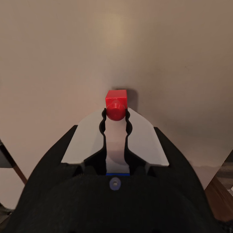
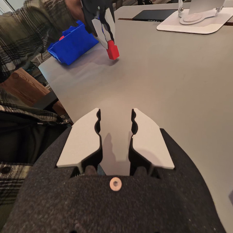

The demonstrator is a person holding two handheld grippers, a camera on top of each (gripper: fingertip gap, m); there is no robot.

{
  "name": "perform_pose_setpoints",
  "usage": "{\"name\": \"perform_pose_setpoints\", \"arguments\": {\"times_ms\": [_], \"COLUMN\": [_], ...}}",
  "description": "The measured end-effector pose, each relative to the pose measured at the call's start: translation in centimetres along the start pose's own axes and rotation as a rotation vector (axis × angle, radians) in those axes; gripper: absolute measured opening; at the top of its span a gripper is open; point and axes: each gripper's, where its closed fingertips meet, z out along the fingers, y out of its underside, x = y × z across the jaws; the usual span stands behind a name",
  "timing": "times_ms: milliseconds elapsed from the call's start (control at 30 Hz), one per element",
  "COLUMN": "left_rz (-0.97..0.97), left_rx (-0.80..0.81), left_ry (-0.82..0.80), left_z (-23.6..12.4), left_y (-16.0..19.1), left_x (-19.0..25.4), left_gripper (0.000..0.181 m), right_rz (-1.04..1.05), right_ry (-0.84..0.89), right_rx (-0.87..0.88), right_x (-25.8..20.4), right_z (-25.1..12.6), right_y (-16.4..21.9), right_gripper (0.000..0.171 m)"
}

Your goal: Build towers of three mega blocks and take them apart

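Note:
My left gripper (image 1: 115, 110) is shut on the round stud of a red mega block (image 1: 116, 99) and holds it tilted just above the grey table (image 1: 163, 63). The right wrist view shows the same left gripper (image 2: 109, 43) and the red block (image 2: 112, 51) from the side, its lower corner close to the table top. My right gripper (image 2: 116, 111) is open and empty over the near part of the table. A blue bin (image 2: 73, 45) stands to the left of the held block, with another red block (image 2: 61, 37) showing inside it.
A white base with a clear stand (image 2: 194, 21) sits at the far right, and a black flat pad (image 2: 153, 15) lies behind it. A person's plaid sleeve (image 2: 25, 31) reaches in from the left. The table's left edge (image 2: 50, 82) borders a wooden chair (image 2: 25, 85). Spacing between my two grippers at the tips: around 35 centimetres.

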Motion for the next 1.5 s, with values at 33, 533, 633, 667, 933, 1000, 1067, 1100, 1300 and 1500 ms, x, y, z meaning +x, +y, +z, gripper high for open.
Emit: {"name": "perform_pose_setpoints", "arguments": {"times_ms": [33, 533, 633, 667, 933, 1000, 1067, 1100, 1300, 1500], "left_rz": [-0.005, -0.044, -0.105, -0.142, -0.645, -0.743, -0.796, -0.807, -0.822, -0.817], "left_rx": [0.004, 0.041, 0.121, 0.158, 0.277, 0.278, 0.275, 0.278, 0.273, 0.306], "left_ry": [0.011, 0.017, -0.051, -0.076, -0.255, -0.233, -0.215, -0.2, -0.171, -0.158], "left_z": [0.3, 1.0, -2.3, -4.0, -13.4, -12.3, -10.6, -9.7, -5.7, -4.5], "left_y": [-0.1, 0.0, 1.3, 2.3, 20.9, 24.4, 26.6, 27.2, 28.5, 28.1], "left_x": [0.0, -0.4, -1.3, -1.8, -4.3, -4.1, -4.1, -4.0, -5.1, -6.2], "left_gripper": [0.028, 0.049, 0.057, 0.059, 0.072, 0.071, 0.071, 0.071, 0.067, 0.054], "right_rz": [0.001, -0.011, -0.018, -0.018, -0.039, -0.052, -0.062, -0.072, -0.113, -0.098], "right_ry": [-0.002, 0.008, 0.003, 0.002, -0.027, -0.041, -0.051, -0.055, -0.038, -0.016], "right_rx": [0.001, -0.05, -0.047, -0.046, -0.05, -0.05, -0.059, -0.065, -0.089, -0.08], "right_x": [0.0, 0.7, 0.6, 0.6, 0.2, -0.1, -0.5, -0.7, -1.2, -0.7], "right_z": [0.0, 1.5, 1.6, 1.6, 3.2, 3.9, 4.6, 4.9, 5.0, 4.6], "right_y": [0.0, 0.2, 0.2, 0.2, 0.0, -0.2, -0.3, -0.3, -0.6, -0.6], "right_gripper": [0.046, 0.06, 0.061, 0.061, 0.072, 0.077, 0.085, 0.087, 0.088, 0.086]}}
